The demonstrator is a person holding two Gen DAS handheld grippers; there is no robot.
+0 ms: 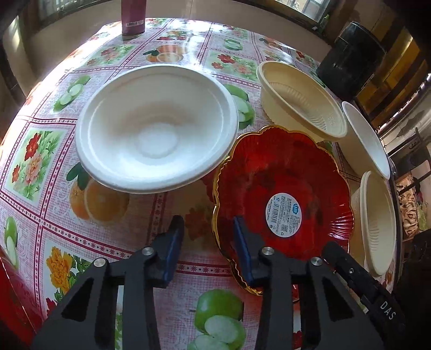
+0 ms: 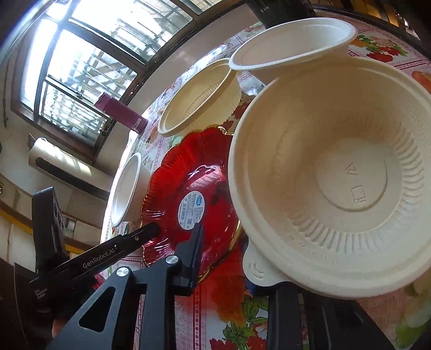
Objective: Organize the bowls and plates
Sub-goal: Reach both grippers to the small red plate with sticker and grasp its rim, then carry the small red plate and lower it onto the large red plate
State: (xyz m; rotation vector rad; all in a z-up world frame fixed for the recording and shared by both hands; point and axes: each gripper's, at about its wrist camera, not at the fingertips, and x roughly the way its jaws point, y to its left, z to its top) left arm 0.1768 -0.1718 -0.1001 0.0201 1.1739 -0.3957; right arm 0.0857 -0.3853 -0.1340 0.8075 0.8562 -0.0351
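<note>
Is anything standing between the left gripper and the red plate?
Nothing visible does. The left gripper straddles the gold rim of the red plate: one finger is over the tablecloth, the other over the plate.

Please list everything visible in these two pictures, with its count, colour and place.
plate: one, red, gold rim, table's near right
ribbed bowls: two, cream, one behind the plate, one at its right
smooth bowls: two, white, wide one left of plate, smaller at right edge
tall container: one, maroon, far table edge
dark container: one, black, beyond the table's far right
tablecloth: one, fruit-and-flower print, covers the table
left gripper: one, black, jaws astride the plate's near rim
right gripper: one, black, beside the near cream bowl
</note>
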